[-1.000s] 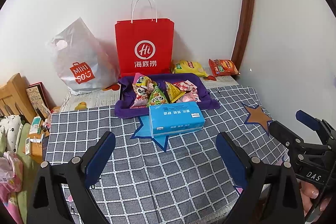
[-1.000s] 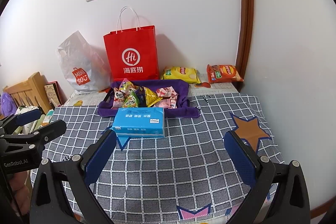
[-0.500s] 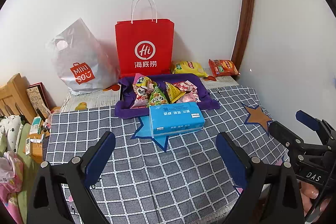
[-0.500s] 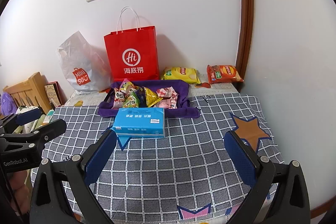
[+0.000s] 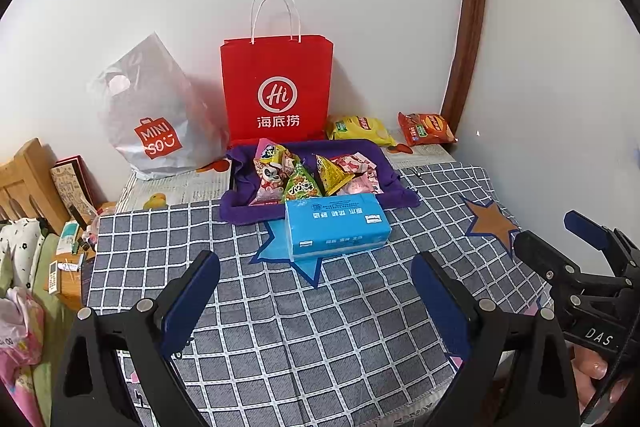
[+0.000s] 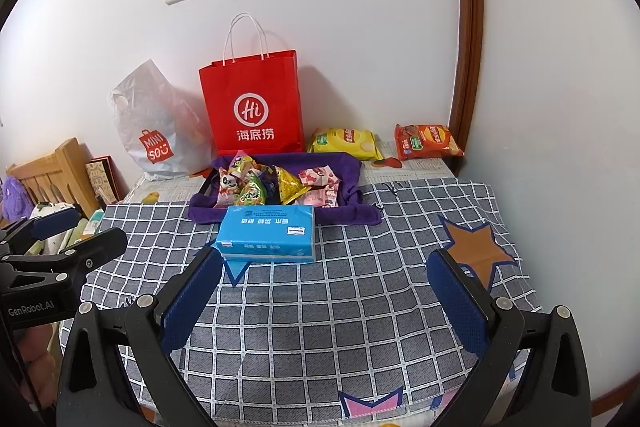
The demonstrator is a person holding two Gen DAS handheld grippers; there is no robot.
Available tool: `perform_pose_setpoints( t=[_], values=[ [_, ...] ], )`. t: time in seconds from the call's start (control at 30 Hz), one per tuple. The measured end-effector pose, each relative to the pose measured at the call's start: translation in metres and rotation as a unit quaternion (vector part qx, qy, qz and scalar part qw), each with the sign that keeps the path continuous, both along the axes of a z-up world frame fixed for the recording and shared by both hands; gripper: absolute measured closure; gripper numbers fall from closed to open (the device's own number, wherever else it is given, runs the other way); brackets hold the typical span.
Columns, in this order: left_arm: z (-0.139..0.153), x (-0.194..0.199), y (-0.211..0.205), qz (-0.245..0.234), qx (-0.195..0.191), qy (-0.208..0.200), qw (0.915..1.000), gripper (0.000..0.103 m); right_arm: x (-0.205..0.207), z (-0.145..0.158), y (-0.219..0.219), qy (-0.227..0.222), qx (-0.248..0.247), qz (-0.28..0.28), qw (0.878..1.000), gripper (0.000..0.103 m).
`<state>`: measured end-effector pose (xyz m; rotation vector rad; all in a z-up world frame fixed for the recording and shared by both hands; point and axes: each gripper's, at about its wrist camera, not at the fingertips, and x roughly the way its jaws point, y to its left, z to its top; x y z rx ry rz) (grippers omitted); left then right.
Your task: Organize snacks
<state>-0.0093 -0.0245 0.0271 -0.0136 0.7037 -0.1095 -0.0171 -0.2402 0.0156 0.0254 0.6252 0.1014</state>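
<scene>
Left wrist view shows your left gripper (image 5: 316, 291) spread wide and empty above the checked cloth (image 5: 320, 327), with a blue tissue pack (image 5: 336, 225) just beyond it. Your right gripper (image 6: 324, 291) is likewise agape and holds nothing. The snacks (image 6: 276, 185) lie heaped in a purple tray (image 6: 352, 167) behind the pack, with a yellow bag (image 6: 346, 143) and an orange bag (image 6: 426, 141) farther right by the wall.

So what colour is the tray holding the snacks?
Purple tray, clearest in the right wrist view.

Tissue pack (image 5: 338, 225) before snack tray (image 5: 384, 167); paper bag (image 5: 276, 87) behind; chip bags (image 5: 360, 128) right.
</scene>
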Motion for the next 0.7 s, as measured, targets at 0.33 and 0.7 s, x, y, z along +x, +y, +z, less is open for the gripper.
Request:
perform_pose_setpoints(
  t=[0.33, 0.7],
  values=[
    [0.0, 0.0001, 0.0008, -0.001, 0.0, 0.0, 1.0, 0.006, -0.0002, 0.0004, 0.0005, -0.001, 0.001, 0.0, 1.0, 0.002],
    [0.0, -0.0007, 0.0007, -0.001, -0.001, 0.001, 1.0, 0.006, -0.0022, -0.0005, 0.0002, -0.003, 0.001, 0.001, 1.0, 0.002]
  ],
)
